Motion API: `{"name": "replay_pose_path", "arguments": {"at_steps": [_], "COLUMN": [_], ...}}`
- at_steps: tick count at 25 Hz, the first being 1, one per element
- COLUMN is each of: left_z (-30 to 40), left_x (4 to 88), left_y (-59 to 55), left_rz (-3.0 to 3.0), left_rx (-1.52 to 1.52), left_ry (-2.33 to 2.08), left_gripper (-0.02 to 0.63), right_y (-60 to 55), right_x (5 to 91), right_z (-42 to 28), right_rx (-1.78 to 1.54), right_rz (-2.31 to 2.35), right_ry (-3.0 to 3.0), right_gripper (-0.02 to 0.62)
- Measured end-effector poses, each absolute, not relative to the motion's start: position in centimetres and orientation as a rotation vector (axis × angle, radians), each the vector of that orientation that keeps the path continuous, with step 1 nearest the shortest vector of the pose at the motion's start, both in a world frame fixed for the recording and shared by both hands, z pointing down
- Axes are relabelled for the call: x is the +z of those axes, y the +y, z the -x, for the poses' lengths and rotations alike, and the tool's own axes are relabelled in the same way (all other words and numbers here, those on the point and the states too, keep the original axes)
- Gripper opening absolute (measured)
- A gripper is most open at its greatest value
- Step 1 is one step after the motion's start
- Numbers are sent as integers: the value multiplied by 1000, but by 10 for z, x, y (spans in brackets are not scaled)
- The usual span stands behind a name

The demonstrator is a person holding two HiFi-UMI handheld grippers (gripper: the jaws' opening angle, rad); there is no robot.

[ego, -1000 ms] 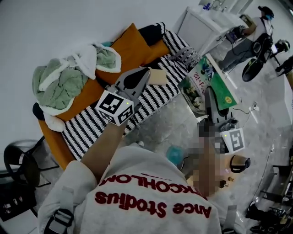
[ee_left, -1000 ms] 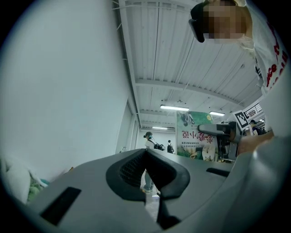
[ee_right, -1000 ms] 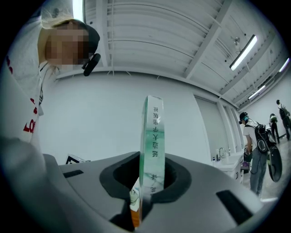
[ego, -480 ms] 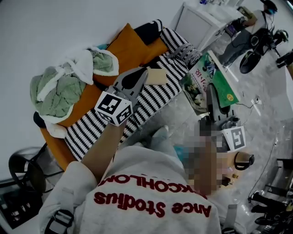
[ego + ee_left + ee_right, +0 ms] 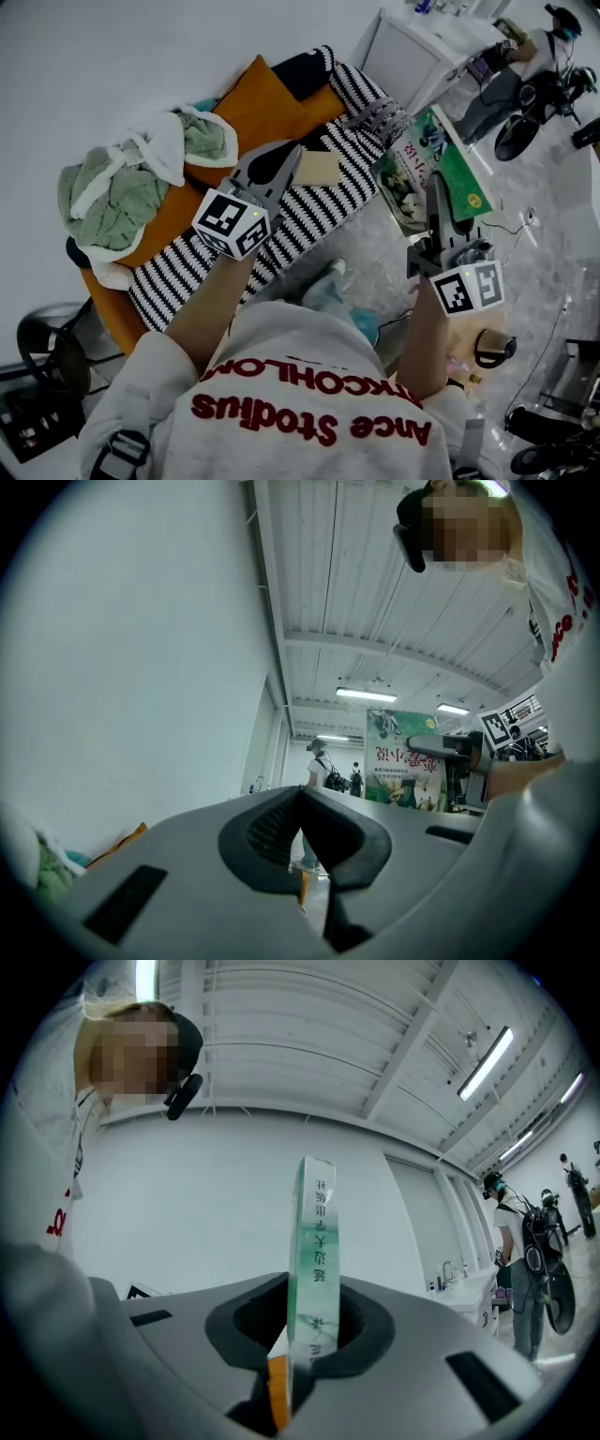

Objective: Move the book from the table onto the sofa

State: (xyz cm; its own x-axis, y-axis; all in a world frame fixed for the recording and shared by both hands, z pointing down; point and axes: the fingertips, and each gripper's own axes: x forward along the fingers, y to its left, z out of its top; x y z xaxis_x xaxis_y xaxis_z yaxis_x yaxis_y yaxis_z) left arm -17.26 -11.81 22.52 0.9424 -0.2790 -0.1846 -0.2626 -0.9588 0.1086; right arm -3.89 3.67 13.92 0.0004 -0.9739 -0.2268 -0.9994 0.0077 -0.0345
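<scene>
The book [image 5: 424, 169], green-covered with a plant picture, hangs upright over the grey floor just right of the sofa [image 5: 309, 211]. My right gripper [image 5: 437, 192] is shut on its lower edge. In the right gripper view the book's spine [image 5: 315, 1241] stands on end between the jaws of the right gripper [image 5: 302, 1340]. My left gripper [image 5: 292, 157] is shut and empty, hovering over the sofa's black-and-white striped cover. The left gripper view shows the left gripper [image 5: 306, 860] shut on nothing, with the book [image 5: 405, 761] off to the right.
On the sofa lie an orange cushion [image 5: 251, 105], a green-and-white blanket [image 5: 117, 187] and a flat tan box [image 5: 319, 169]. A white table [image 5: 412, 47] stands beyond the sofa's end. A person with a scooter [image 5: 511, 84] is at top right; a black chair [image 5: 42, 352] at lower left.
The person has stepped toward the sofa: a foot now shows on the floor below the grippers. Both grippers went along, and the book stays in the right one.
</scene>
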Motion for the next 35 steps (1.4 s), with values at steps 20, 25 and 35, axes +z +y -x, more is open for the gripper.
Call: {"name": "replay_pose_path", "arguments": {"at_steps": [20, 25, 35], "left_z": [-14, -36, -21], "left_x": [196, 202, 225], "left_y": [-204, -214, -281], "left_rz": [-2999, -2983, -2911], "left_rx": [-353, -326, -269], "left_ry": [-628, -676, -793], "left_gripper": [15, 15, 15], "right_y": [-72, -89, -166], "right_x": [110, 112, 133], "right_z": [-163, -193, -199], "right_rx": [221, 202, 126], "right_rz": [1924, 1903, 1883], "right_ry": [2266, 2291, 2324], "right_gripper": [81, 81, 81]}}
